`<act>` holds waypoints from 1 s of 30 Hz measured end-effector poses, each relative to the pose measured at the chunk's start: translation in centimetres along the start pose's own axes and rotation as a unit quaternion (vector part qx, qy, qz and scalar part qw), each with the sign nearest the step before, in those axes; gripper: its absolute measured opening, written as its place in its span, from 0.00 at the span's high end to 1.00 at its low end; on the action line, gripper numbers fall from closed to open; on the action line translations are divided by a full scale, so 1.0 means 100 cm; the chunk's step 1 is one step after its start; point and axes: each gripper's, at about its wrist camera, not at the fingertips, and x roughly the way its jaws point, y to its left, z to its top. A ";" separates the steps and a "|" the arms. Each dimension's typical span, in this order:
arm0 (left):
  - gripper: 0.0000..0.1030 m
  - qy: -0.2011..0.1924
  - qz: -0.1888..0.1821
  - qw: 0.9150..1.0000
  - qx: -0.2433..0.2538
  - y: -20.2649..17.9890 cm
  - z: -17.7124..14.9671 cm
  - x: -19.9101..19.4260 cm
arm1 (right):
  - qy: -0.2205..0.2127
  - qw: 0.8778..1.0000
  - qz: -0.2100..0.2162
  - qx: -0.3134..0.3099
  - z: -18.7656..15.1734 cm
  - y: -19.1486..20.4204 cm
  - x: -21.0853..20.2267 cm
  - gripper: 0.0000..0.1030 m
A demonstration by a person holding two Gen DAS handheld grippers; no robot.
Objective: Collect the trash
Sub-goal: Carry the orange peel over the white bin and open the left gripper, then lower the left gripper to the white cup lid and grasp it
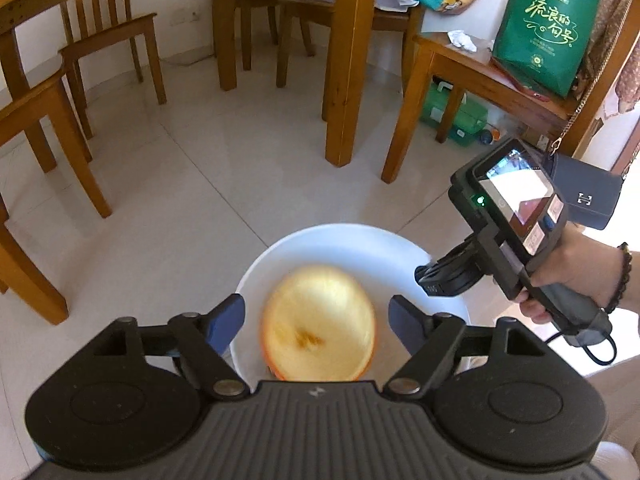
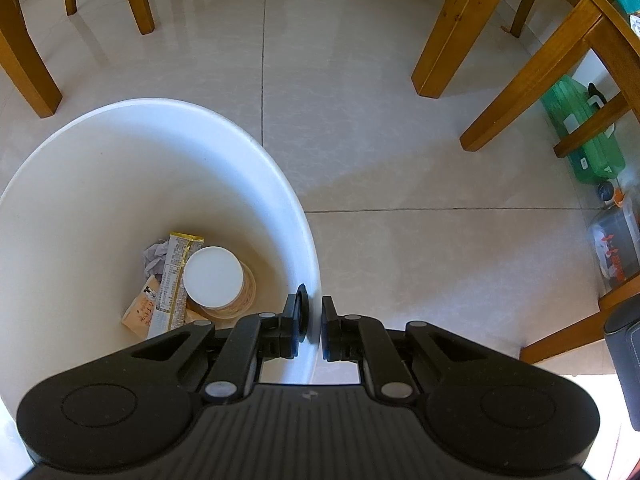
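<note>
Tiled floor, orange peel (image 1: pixel 318 326) between spread left gripper (image 1: pixel 318 320) fingers, above bin (image 1: pixel 360 248)

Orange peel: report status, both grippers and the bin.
Left gripper open, orange peel blurred between the jaws above the white bin. Right gripper shut on the bin's rim. Wrappers and cup at the bottom. Nothing in the way.

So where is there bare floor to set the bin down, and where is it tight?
Bare tile lies open between the white bin and the table leg. It is crowded to the right, where a green case and a clear container sit under the chair. The right gripper pinches the bin's rim.
</note>
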 end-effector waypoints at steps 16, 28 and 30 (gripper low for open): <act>0.17 0.017 0.051 0.998 -0.034 0.034 -0.046 0.000 | -0.001 1.000 0.000 -0.001 -0.002 0.003 0.002 0.88; 0.17 0.038 0.066 0.997 -0.024 0.048 -0.130 0.039 | -0.004 1.000 -0.003 -0.008 -0.003 0.003 0.001 0.87; 0.17 0.050 0.067 0.996 -0.041 0.051 -0.144 0.053 | -0.004 1.000 -0.005 -0.010 -0.003 0.003 0.001 0.87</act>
